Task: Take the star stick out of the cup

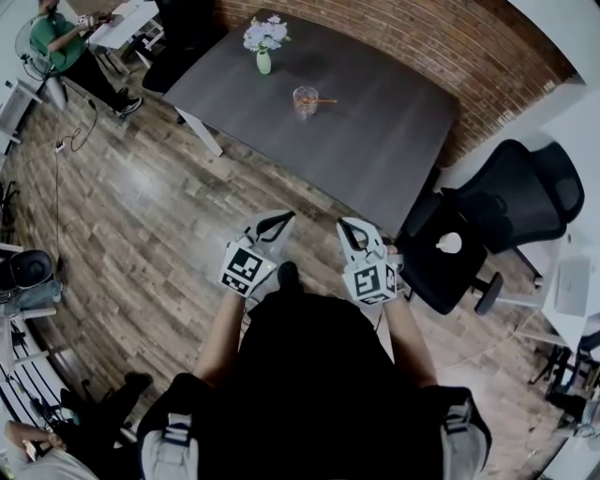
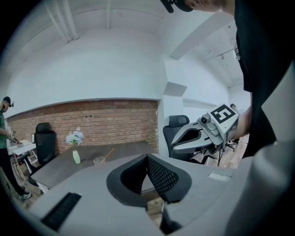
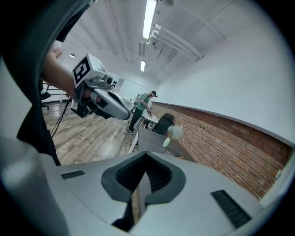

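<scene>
Wood-plank floor (image 1: 141, 216) lies below the jaws. Dark table (image 1: 375, 122) stands ahead of them, brick wall (image 1: 441, 37) beyond it. Black office chair (image 1: 511, 192) sits to their right. Ceiling strip light (image 3: 150, 14) overhead.

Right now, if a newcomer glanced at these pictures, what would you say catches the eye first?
First, the left claw and right claw, both shut and empty, held close to the person's body, well short of the table. Next, on that dark table by the brick wall, a clear cup with an orange stick leaning in it, and a vase of flowers beyond it.
</scene>
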A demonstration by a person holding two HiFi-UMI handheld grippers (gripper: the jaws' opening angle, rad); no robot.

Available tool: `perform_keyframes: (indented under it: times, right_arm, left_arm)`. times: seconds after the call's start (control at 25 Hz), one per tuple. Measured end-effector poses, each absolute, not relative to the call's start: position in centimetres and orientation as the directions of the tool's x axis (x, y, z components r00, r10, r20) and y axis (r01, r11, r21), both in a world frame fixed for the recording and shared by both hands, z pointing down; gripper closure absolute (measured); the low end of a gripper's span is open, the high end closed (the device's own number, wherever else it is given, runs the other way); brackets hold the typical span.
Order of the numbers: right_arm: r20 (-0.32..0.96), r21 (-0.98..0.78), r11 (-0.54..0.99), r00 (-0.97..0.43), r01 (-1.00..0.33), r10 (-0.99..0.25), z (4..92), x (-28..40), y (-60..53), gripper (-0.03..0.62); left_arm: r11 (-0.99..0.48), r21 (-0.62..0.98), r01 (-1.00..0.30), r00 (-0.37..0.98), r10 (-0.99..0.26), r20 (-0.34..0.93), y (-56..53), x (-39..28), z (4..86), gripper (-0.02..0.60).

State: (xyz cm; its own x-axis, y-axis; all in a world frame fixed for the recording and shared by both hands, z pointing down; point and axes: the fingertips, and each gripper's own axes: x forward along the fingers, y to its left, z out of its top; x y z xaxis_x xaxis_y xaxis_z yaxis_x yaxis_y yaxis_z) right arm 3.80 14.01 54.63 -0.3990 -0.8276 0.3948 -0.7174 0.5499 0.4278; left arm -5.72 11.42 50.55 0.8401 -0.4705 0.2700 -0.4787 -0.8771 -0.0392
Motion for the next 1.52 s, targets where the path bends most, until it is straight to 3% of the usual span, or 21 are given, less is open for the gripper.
perform_keyframes:
  times: [0.8,1.52]
  right_arm:
    - [0.405,0.449,0.445,-0.267,-0.775,-0.874,55.5,4.6,8.6,0.594]
    - [0.45,0.437,0.451,-0.245,-0.778,-0.859,58.1,0.7,5.3,0.594]
  left_arm:
    - [-0.924,-0.033,-0.38,0.89,-0.375,0.259,5.1,-5.7,51.0,0.58]
    - [-0.912,-0.026,-0.41,0.875,-0.401,0.271,1.1,-12.6,51.8,0.58]
